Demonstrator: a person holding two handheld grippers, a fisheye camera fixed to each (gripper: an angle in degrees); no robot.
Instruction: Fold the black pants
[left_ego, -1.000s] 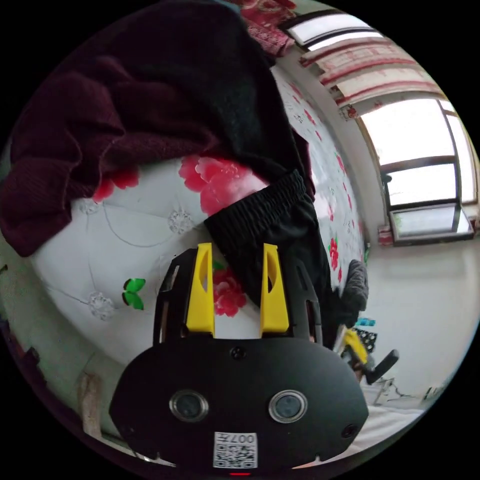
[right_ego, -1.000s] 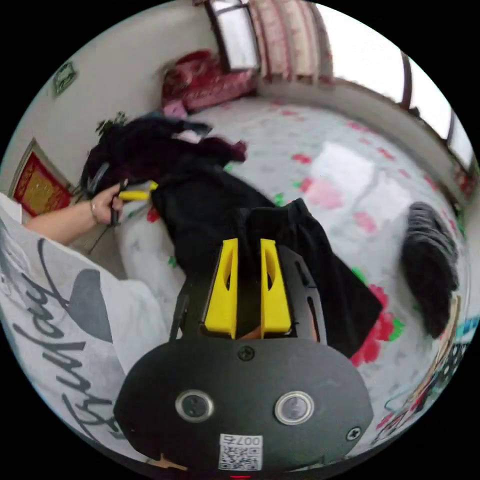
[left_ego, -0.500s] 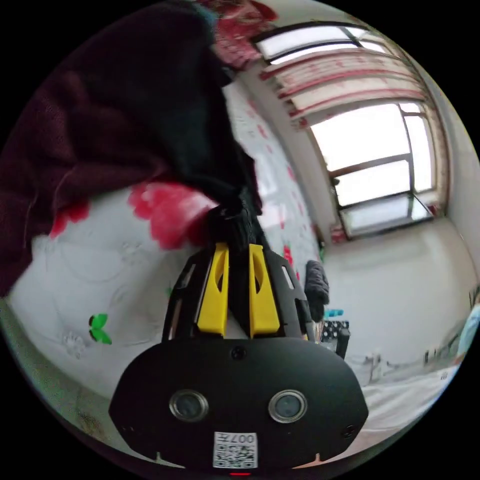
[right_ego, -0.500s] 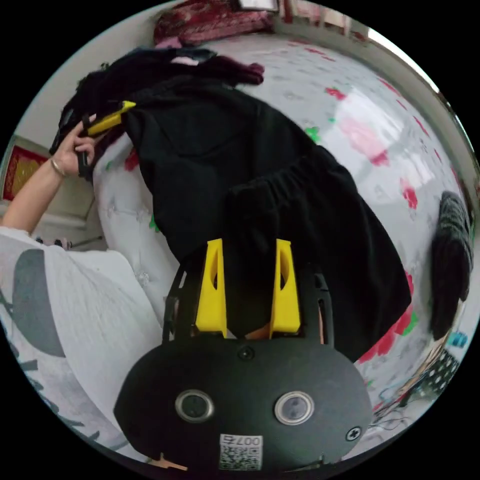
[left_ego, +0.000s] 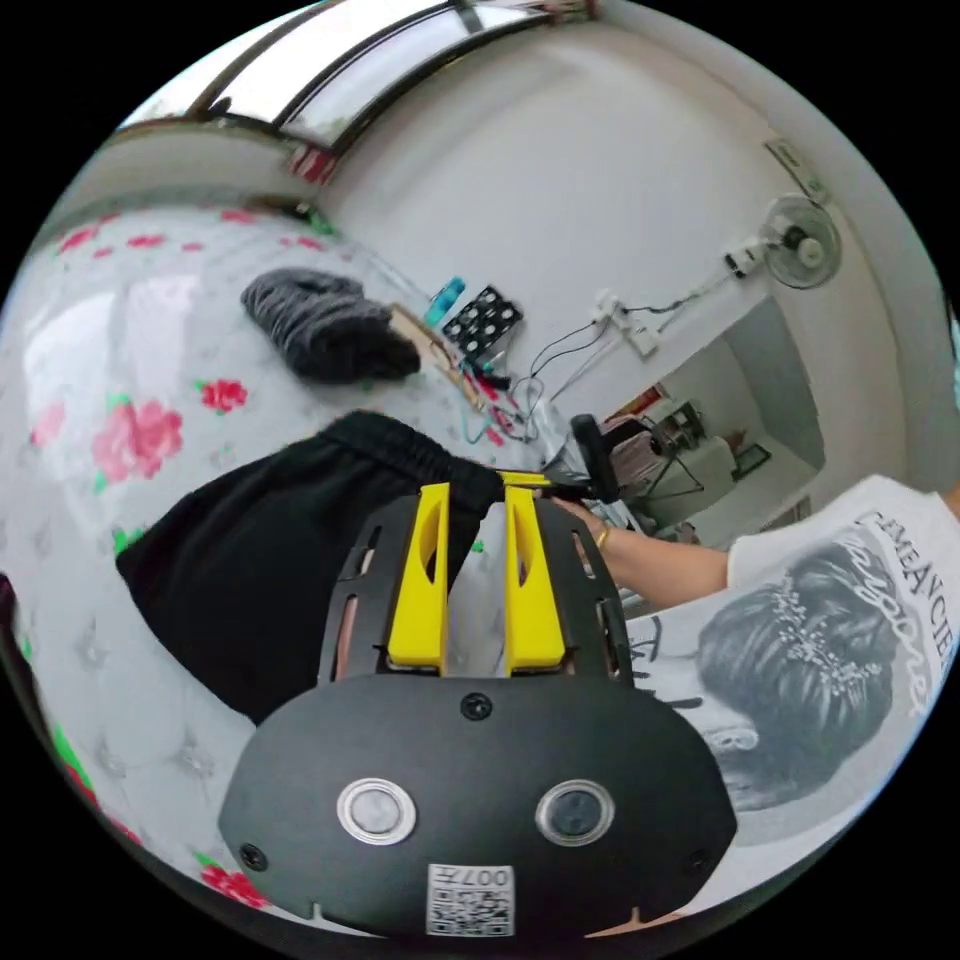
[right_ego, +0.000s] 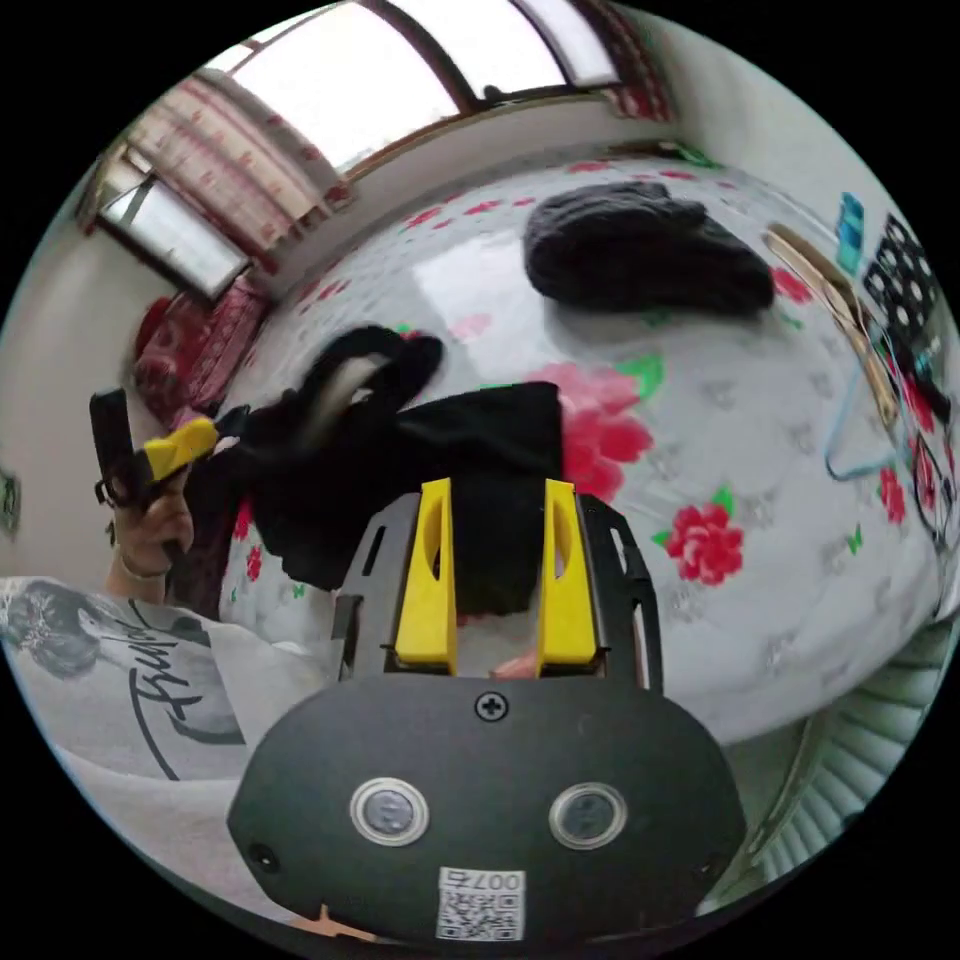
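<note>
The black pants (left_ego: 250, 560) lie on the flowered bed sheet (left_ego: 120, 340), elastic waistband (left_ego: 420, 450) towards the wall. My left gripper (left_ego: 476, 492) hovers at the waistband's corner, jaws a little apart with white sheet showing between them. A hand holds my right gripper (left_ego: 522, 479) just beyond that corner. In the right gripper view the pants (right_ego: 480, 440) lie bunched ahead. My right gripper (right_ego: 498, 490) stands open over their near edge. A hand holds the left gripper (right_ego: 195, 438) off at the left.
A dark grey folded garment (left_ego: 320, 325) (right_ego: 640, 250) rests farther along the bed. A blurred dark clothes heap (right_ego: 350, 385) sits past the pants, with red bedding (right_ego: 200, 340) under the window. A blue hanger (right_ego: 860, 430) and small items lie near the bed edge. The person's white printed shirt (left_ego: 820, 660) is close.
Both views have swung round. My left gripper has let go of the waistband it pinched half a second ago, and the pants now lie on the bed. The right jaws stay open.
</note>
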